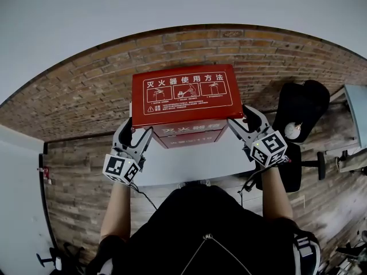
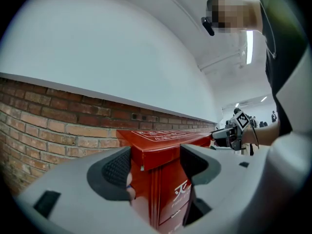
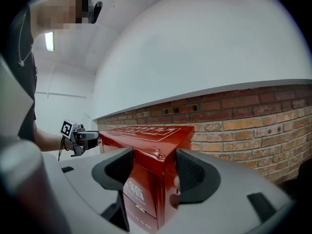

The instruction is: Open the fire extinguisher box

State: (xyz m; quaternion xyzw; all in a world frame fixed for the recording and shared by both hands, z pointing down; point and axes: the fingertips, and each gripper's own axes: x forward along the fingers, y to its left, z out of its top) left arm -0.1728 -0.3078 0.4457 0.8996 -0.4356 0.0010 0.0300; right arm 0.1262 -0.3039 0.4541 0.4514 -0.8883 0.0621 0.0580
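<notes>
A red fire extinguisher box [image 1: 183, 93] stands against the brick wall, its lid flat on top with white printed instructions. My left gripper [image 1: 133, 132] sits at the box's front left corner and my right gripper [image 1: 243, 119] at its front right corner. In the left gripper view the jaws of the left gripper [image 2: 156, 167] stand wide and straddle the corner of the box [image 2: 161, 140] just under the lid's edge. The right gripper [image 3: 153, 169] straddles the other corner of the box [image 3: 146, 135] the same way. Neither pair of pads visibly presses on it.
The box rests on a pale table top [image 1: 189, 162] against the brick wall [image 1: 86, 90]. A black chair [image 1: 301, 110] with a white object on it stands at the right. The floor below is wood planks.
</notes>
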